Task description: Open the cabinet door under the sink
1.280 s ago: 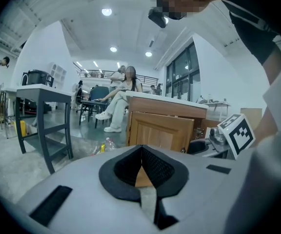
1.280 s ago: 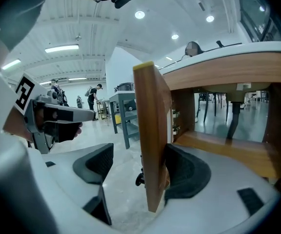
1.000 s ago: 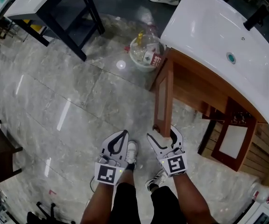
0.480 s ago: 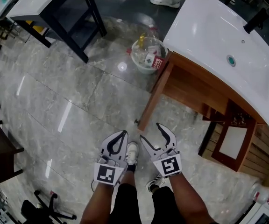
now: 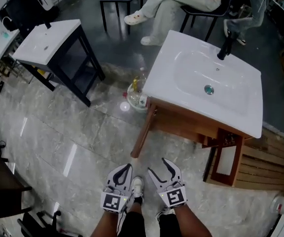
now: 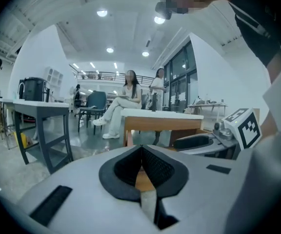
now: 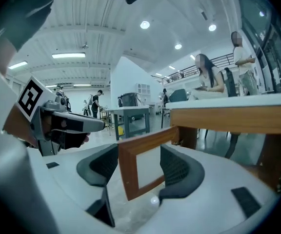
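Head view: white sink on a wood cabinet, right of centre. The cabinet door stands open off the cabinet's left front corner. It is upright with its long axis vertical, and its free edge points back toward the grippers. Forearms are side by side at the bottom edge, aimed forward, roughly level. Right gripper: jaws apart, just been closing, pinching nothing. The door frame lines up beyond the gap, untouched. Left gripper: jaws together, empty.
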A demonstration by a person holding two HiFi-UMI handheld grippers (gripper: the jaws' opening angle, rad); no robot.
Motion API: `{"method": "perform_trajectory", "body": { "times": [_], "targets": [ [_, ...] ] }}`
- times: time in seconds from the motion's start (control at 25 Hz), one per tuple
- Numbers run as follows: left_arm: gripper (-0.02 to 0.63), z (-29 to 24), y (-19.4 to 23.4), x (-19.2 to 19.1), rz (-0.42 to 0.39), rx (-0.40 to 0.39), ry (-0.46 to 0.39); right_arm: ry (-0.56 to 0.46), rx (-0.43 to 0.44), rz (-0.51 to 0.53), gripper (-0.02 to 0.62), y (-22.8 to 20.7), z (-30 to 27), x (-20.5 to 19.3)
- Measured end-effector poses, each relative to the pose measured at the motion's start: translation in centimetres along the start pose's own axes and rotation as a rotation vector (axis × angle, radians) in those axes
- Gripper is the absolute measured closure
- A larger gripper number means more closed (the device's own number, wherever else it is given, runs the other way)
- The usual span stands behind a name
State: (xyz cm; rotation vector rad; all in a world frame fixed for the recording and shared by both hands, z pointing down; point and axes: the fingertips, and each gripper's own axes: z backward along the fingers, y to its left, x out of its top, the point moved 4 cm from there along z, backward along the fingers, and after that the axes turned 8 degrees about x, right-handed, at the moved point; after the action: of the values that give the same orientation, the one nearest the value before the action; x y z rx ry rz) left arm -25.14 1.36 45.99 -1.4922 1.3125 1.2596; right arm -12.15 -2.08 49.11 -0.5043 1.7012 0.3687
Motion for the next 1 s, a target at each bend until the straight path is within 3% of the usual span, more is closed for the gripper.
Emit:
{"method": "perform_trajectory", "body": {
  "times": [0.28,0.6,0.76,1.0],
  "targets": [
    [0.583,0.6,-5.3,8.7,0.012,-0.053,-0.031,-0.077,-0.102,0.011,0.378,-0.9,7.0,10.4],
    [0.583,0.7,-10.8,17.0,-0.032,-0.147,-0.071,-0.15,-0.248,0.094,0.557,-3.1,14.9,19.6],
    [0.583,1.4,-13.3,20.9,-0.048,-0.199,-0.12,-0.157,-0.306,0.128,0.571,-3.9,18.7,22.6],
    [0.583,3.0,-16.5,25.1,-0.06,-0.278,-0.166,-0.188,-0.386,0.097,0.571,-4.1,23.8,25.8]
  ]
}}
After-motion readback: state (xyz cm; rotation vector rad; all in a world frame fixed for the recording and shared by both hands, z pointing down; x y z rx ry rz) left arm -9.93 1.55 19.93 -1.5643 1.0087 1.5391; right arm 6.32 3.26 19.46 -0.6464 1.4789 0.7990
